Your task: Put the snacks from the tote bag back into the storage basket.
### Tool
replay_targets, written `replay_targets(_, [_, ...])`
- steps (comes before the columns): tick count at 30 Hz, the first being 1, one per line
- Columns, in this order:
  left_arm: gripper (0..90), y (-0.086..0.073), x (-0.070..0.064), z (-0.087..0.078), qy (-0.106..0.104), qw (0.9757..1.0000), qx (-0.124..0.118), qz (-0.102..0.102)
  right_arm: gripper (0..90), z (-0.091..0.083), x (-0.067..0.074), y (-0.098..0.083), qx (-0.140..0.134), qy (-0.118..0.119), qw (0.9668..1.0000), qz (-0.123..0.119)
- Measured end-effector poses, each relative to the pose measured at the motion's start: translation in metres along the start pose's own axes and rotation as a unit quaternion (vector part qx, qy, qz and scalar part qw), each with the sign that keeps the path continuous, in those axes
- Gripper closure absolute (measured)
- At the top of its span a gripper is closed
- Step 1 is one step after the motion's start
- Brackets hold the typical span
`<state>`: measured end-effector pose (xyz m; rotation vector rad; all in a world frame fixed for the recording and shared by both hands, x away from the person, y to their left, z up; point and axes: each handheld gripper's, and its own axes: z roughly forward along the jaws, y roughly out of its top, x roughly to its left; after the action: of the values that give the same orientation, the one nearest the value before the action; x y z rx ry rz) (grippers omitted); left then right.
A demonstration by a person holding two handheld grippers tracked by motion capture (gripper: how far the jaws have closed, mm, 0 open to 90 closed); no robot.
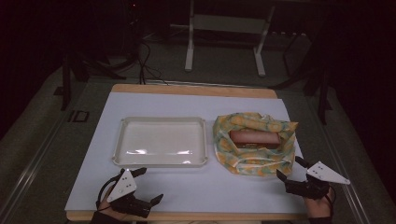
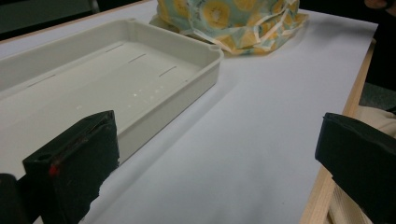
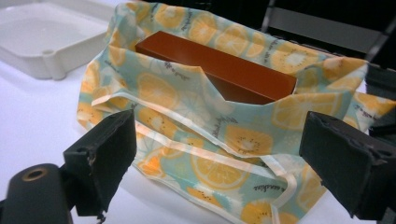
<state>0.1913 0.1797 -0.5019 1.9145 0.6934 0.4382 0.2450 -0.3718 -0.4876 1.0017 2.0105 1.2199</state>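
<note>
Two grippers are held at the near edge of the table (image 1: 93, 186), both with jaws spread wide and nothing between them. Small dark script is printed on the bag (image 3: 187, 116), but it is too blurred to be read. The bag is seen to be cloth, pale blue-green with orange citrus slices and a cream drawstring, its mouth open. A reddish-brown box (image 3: 219, 63) lies inside it, long and flat. The bag sits on the right of the white sheet, just beyond the right gripper (image 1: 293, 169) and close to its jaws without being touched. A white tray (image 1: 160, 161) lies to its left; the left gripper (image 1: 148, 185) is held near the tray's near edge.
</note>
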Motion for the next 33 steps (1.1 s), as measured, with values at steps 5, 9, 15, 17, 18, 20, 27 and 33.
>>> replay_targets(5, [0.0,0.0,-0.002,-0.002,0.0,1.0,-0.002,0.002,11.2,0.004,-0.007,0.001,0.018,0.025,0.9995,-0.012])
replay_targets(9, [0.0,0.0,-0.002,-0.004,-0.002,1.0,-0.003,0.002,13.6,0.004,-0.012,0.0,0.032,0.03,0.9989,-0.017])
replay_targets(15, [0.0,-0.001,-0.002,-0.004,-0.005,1.0,-0.001,0.0,13.5,0.004,-0.019,0.003,0.064,0.063,0.9957,-0.02])
replay_targets(17, [0.0,-0.001,-0.002,-0.004,-0.007,1.0,-0.003,-0.001,13.5,0.003,-0.021,0.005,0.085,0.084,0.9926,-0.022])
replay_targets(18, [0.0,-0.001,-0.002,-0.005,-0.009,1.0,-0.003,-0.001,13.2,0.004,-0.022,0.008,0.105,0.11,0.9881,-0.022])
replay_targets(20, [0.0,-0.001,-0.002,-0.004,-0.011,0.9999,-0.002,-0.001,13.2,0.004,-0.022,0.009,0.114,0.118,0.9861,-0.026])
replay_targets(27, [0.0,-0.001,-0.002,-0.004,-0.018,0.9998,0.002,-0.001,12.8,0.008,-0.021,0.014,0.145,0.172,0.9726,-0.059])
replay_targets(33, [0.0,-0.001,-0.002,-0.003,-0.026,0.9997,0.002,0.002,13.2,0.017,-0.014,0.019,0.164,0.18,0.9673,-0.07])
